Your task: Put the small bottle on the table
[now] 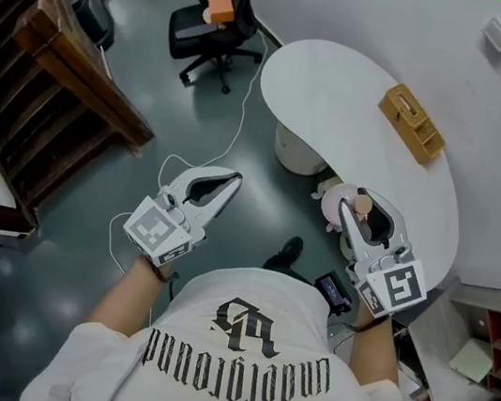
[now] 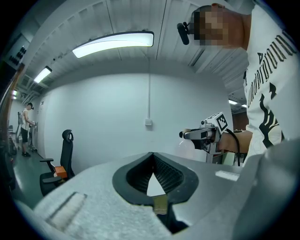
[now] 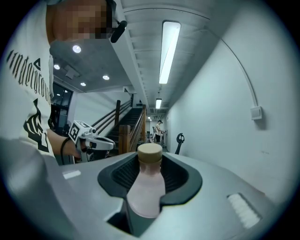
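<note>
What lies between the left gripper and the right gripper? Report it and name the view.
Head view: only grey floor and the person's dark shoe lie between the left gripper and the right gripper, which grips the small bottle.

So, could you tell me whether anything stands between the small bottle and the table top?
Nothing visible does. The small pink tan-capped bottle is clamped in the right hand-held gripper by the white curved table. The table's near part is bare, and the wooden box lies by the wall.
</note>
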`<state>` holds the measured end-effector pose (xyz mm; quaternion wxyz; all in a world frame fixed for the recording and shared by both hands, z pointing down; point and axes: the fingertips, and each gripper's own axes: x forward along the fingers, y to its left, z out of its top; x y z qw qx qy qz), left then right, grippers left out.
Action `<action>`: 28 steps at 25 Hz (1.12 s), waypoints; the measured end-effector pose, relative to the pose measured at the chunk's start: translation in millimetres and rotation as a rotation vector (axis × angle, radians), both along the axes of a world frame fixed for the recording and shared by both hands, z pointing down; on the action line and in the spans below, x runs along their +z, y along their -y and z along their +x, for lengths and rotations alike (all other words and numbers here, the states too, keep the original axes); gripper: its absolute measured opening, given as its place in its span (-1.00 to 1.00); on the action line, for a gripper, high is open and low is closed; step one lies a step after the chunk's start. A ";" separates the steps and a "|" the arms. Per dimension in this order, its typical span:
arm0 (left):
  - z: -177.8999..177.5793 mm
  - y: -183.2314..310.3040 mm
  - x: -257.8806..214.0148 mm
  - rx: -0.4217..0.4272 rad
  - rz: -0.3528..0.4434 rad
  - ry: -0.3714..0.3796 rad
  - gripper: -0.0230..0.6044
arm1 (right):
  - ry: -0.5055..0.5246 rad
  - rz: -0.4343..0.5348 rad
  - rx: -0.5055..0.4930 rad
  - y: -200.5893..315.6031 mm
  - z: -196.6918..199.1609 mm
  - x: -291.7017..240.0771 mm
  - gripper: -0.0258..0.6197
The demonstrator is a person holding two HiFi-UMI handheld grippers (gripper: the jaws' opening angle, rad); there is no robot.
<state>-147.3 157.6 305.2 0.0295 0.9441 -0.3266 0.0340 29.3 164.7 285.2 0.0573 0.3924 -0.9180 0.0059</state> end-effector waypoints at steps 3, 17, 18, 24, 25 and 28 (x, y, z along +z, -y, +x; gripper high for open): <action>20.6 34.3 -2.2 -0.005 0.000 -0.001 -0.90 | 0.001 -0.007 -0.013 34.5 17.1 -0.1 -0.50; 127.4 165.8 12.4 -0.016 -0.013 -0.021 -0.90 | -0.011 -0.032 -0.027 164.1 118.5 14.1 -0.50; 132.4 171.8 15.2 -0.016 -0.020 -0.024 -0.90 | -0.012 -0.035 -0.022 170.0 124.3 16.1 -0.50; 153.5 199.1 27.2 0.013 -0.043 -0.023 -0.90 | -0.011 -0.047 0.003 198.0 146.3 21.5 -0.50; 155.4 205.2 27.7 0.015 -0.045 -0.023 -0.90 | -0.011 -0.049 0.009 203.2 148.8 22.5 -0.50; 158.9 225.8 29.5 0.031 -0.049 -0.020 -0.90 | -0.014 -0.051 0.025 218.4 152.1 25.8 -0.50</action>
